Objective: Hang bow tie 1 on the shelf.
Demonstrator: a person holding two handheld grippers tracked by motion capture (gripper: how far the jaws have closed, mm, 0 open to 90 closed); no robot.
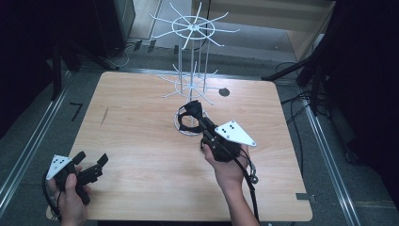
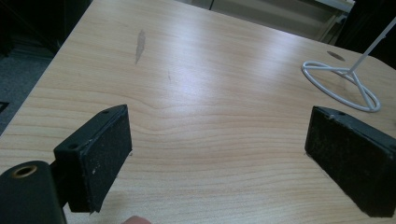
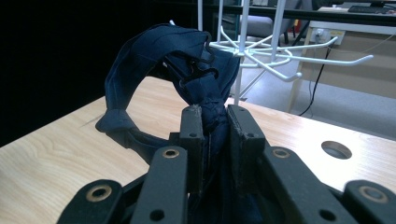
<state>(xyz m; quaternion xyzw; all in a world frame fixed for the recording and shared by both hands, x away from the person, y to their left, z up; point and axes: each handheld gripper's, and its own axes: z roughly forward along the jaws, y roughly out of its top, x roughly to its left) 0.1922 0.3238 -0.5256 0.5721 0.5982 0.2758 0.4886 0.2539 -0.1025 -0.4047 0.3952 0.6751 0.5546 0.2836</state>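
**Fingers clamped on dark strap beside the wire rack**

Fingers of my right gripper (image 1: 194, 113) were closed on a dark blue strap (image 1: 189, 117), held over the round base of the white wire rack (image 1: 193, 56) near the counter's (image 1: 141, 141) middle in the high view. My left gripper (image 1: 91, 162) hung at the near left corner, its fingers spread with nothing between them.

From the left gripper view, both fingers (image 2: 105, 154) stood wide apart over bare counter (image 2: 210, 93), the rack's base ring (image 2: 341, 84) far off.

From the right gripper view, my fingers (image 3: 194, 140) pinched the strap (image 3: 140, 65), which looped upward, its small black hook (image 3: 203, 58) near the rack's prongs (image 3: 280, 53).
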